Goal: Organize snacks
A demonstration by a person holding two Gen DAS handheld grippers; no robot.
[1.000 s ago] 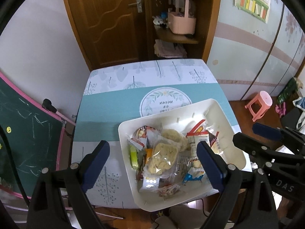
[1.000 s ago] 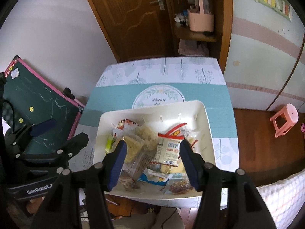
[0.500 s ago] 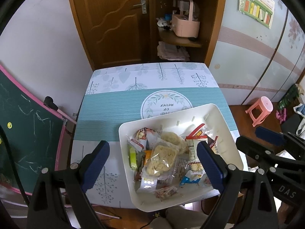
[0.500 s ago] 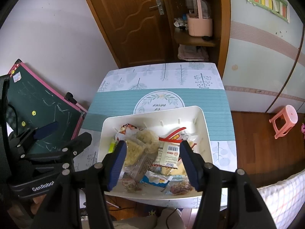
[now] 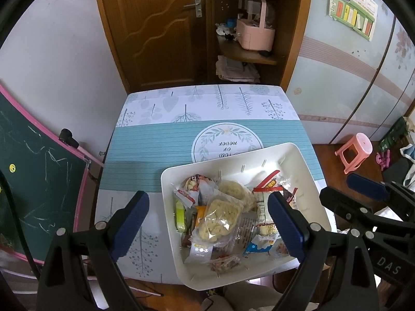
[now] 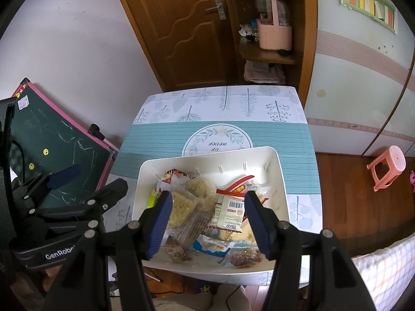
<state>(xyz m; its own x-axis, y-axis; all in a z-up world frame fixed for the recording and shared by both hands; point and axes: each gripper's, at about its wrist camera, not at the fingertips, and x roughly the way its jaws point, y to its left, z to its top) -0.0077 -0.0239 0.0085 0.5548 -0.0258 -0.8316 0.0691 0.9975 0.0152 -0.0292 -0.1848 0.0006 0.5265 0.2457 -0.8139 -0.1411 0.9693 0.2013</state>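
The near rim of the white tray [image 5: 306, 155] passes behind the left gripper [image 5: 207, 223] fingers, which also cover part of the snack packets [image 5: 220, 217]. The lower packets lie buried under others, their printing too small to read. The chalkboard [image 6: 59, 140] is cut off by the right gripper's view edge.

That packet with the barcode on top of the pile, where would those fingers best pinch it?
Probably across its two long edges, coming straight down from above. The barcode packet lies flat, label up, on the other snacks in the white bin, so its sides are free. The open right gripper already hangs over it with the packet between its fingers.
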